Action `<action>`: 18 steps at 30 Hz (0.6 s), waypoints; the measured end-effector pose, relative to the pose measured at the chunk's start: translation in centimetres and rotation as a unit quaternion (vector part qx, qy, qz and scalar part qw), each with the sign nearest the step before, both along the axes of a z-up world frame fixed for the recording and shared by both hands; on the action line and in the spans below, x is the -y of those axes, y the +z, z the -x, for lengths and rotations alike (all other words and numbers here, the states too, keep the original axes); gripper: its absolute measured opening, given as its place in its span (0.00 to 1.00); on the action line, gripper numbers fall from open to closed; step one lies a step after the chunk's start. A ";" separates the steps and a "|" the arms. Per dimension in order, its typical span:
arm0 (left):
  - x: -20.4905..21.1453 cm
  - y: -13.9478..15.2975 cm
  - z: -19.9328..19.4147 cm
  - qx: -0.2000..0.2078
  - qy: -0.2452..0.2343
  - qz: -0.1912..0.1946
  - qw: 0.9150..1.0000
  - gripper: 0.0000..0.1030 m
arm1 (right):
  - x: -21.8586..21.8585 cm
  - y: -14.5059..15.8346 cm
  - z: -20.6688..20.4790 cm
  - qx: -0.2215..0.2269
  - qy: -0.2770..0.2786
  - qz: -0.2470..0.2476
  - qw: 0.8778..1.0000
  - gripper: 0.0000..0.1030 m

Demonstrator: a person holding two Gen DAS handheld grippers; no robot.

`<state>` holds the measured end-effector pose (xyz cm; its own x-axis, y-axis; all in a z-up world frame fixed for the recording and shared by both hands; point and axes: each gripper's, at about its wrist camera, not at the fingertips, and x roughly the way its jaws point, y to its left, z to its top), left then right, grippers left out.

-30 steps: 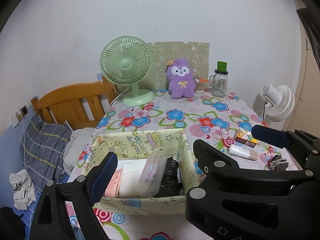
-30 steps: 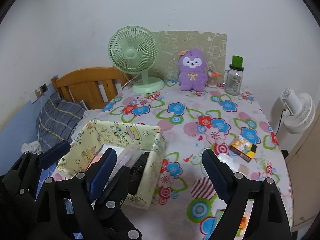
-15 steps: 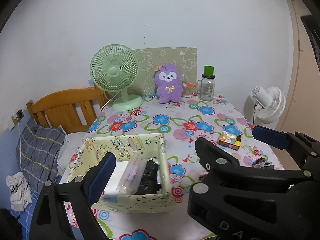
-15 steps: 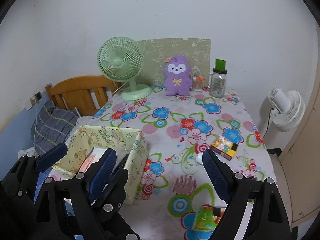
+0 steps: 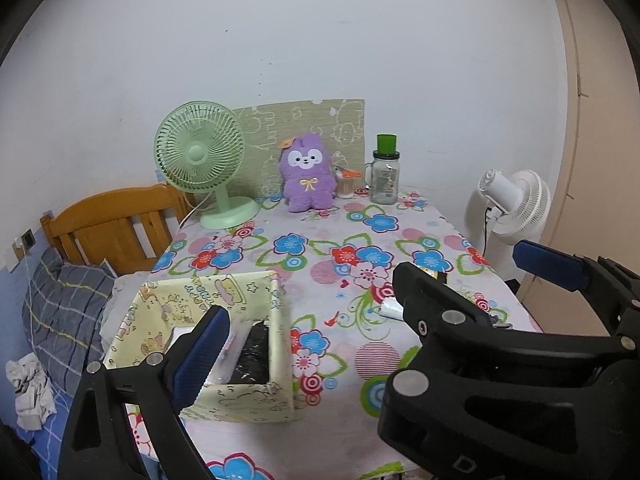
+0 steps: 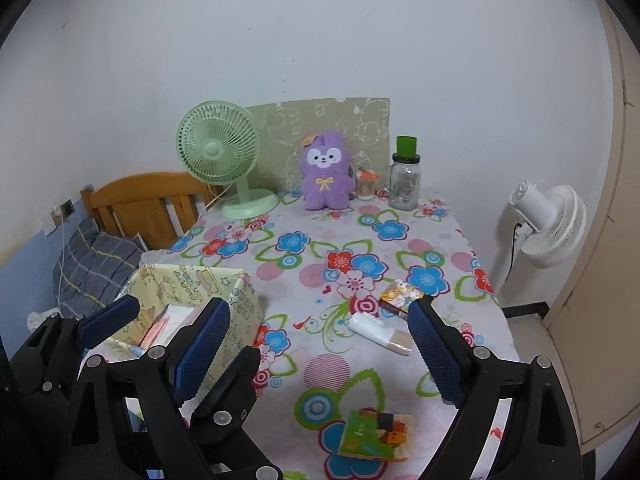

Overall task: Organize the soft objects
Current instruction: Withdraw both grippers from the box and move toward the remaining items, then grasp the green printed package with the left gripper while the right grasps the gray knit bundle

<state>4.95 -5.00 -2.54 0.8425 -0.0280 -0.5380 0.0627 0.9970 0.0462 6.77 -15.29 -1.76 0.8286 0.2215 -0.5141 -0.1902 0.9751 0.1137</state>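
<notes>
A pale yellow fabric box (image 5: 224, 292) (image 6: 188, 284) stands at the table's front left and holds a black packet (image 5: 252, 354), clear packets and white and pink items. A purple plush toy (image 5: 307, 178) (image 6: 326, 176) sits upright at the far edge. My left gripper (image 5: 368, 312) is open and empty, held above the front of the table, its left finger over the box. My right gripper (image 6: 316, 344) is open and empty above the table's front. The left gripper also shows in the right wrist view (image 6: 108, 320).
A green desk fan (image 5: 204, 160) and a glass jar with a green lid (image 5: 386, 176) stand at the back. A white tube (image 6: 378, 334), a colourful small box (image 6: 400, 294) and a green packet (image 6: 374, 436) lie at the front right. A white floor fan (image 6: 548, 224) stands right; a wooden bed (image 5: 112, 220) left.
Both grippers have pulled back and up from the table, so the box and table look smaller and farther. Both stay open and empty.
</notes>
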 end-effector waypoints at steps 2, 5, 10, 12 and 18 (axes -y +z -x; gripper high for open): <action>0.5 0.0 0.1 0.000 -0.002 0.000 1.000 0.94 | 0.5 0.0 0.2 0.003 -0.002 -0.004 1.000 0.93; 1.2 0.0 0.2 0.001 -0.003 -0.001 1.000 0.95 | 1.4 0.0 0.3 0.006 -0.006 -0.005 1.000 0.94; 2.4 -0.2 0.1 -0.001 -0.005 0.002 1.000 0.95 | 2.6 -0.1 0.5 0.010 -0.015 -0.005 1.000 0.97; 2.8 -0.3 0.0 -0.004 -0.007 0.005 1.000 0.96 | 3.2 -0.2 0.6 0.013 -0.018 -0.003 1.000 0.97; 4.0 -1.0 -0.3 -0.006 -0.015 0.017 1.000 1.00 | 4.6 -0.9 0.4 0.014 -0.022 -0.001 1.000 0.97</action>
<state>5.23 -8.97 -3.57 0.8347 -0.0722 -0.5460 0.0933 0.9956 0.0110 6.32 -19.92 -2.67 0.8517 0.1850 -0.4903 -0.1499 0.9825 0.1102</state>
